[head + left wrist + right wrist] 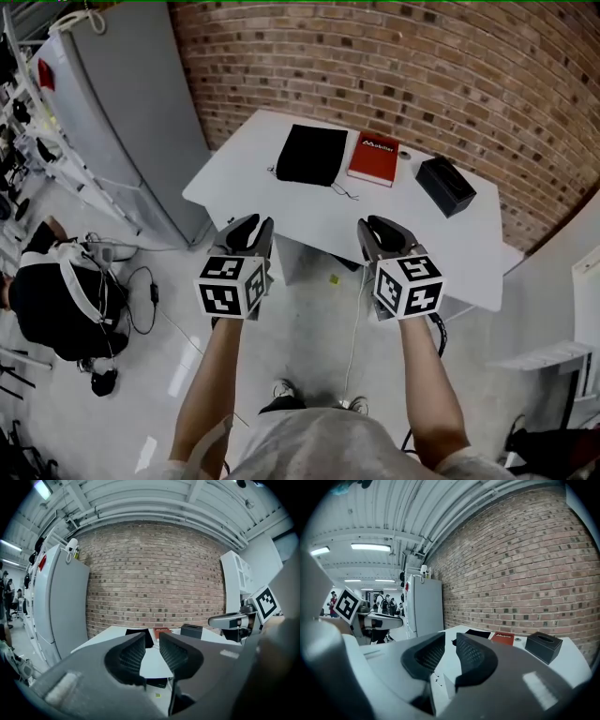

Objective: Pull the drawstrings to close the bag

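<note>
The black drawstring bag (pixel 312 155) lies flat on the far part of the white table (pixel 281 211), its thin cord (pixel 345 191) trailing toward me. My left gripper (pixel 251 225) and right gripper (pixel 378 227) hang side by side over the floor, short of the table's near edge and well apart from the bag. In the left gripper view the left gripper (pixel 152 641) stands open with nothing between its jaws; the bag (pixel 137 633) peeks out behind them. The right gripper (pixel 451 644) is likewise open and empty, with the bag (pixel 477 633) far ahead.
A red book (pixel 374 159) lies right of the bag and a black box (pixel 445 185) further right. A brick wall backs the table. A grey fridge (pixel 122 112) stands at the left, with a seated person (pixel 47 300) and cables on the floor.
</note>
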`<control>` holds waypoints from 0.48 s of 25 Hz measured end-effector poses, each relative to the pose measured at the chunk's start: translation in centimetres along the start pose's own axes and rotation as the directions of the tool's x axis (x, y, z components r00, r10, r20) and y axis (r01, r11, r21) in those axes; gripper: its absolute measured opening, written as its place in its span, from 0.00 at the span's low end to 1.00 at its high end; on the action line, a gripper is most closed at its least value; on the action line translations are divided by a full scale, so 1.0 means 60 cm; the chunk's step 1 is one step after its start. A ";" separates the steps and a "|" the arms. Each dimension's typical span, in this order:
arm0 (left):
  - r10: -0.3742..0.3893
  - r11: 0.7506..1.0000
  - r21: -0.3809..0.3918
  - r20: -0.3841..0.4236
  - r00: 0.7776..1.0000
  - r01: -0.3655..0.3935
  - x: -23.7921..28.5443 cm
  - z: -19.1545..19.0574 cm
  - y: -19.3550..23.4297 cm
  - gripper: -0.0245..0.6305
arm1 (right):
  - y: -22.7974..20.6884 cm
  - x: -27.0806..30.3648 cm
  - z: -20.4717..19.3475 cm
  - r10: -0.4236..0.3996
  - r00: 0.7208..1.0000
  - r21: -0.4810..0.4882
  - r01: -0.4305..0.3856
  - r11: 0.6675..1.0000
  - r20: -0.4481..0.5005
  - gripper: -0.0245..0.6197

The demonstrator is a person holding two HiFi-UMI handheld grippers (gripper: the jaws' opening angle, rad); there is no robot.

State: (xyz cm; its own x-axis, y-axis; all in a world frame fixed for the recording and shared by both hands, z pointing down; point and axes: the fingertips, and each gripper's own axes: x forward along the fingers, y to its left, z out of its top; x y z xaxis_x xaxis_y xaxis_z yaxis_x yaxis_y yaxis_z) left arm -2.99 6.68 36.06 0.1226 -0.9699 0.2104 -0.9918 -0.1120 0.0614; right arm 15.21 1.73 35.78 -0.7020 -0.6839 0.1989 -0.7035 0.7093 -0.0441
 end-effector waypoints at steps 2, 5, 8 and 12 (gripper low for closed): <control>-0.026 1.000 -0.005 -0.003 1.000 0.026 0.008 0.002 0.029 0.22 | 0.013 0.019 0.001 -0.026 1.000 0.008 0.026 1.000 -0.003 0.18; -0.066 0.998 -0.003 0.000 0.998 0.066 0.021 0.011 0.067 0.23 | 0.025 0.043 0.008 -0.069 0.998 0.022 0.069 0.997 -0.003 0.20; -0.103 0.995 0.009 0.008 0.995 0.103 0.034 0.022 0.096 0.25 | 0.036 0.063 0.016 -0.103 0.995 0.022 0.103 0.994 -0.005 0.23; -0.143 0.990 0.014 0.020 0.990 0.143 0.049 0.033 0.126 0.28 | 0.045 0.084 0.024 -0.139 0.990 0.024 0.139 0.990 -0.006 0.28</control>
State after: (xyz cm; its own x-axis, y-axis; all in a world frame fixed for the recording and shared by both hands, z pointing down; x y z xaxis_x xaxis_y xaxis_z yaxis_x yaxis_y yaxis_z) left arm -10.22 2.53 35.20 0.2624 -0.9479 0.1804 -0.9646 -0.2523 0.0773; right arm 9.60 -0.06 35.27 -0.5969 -0.7746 0.2093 -0.7967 0.6031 -0.0399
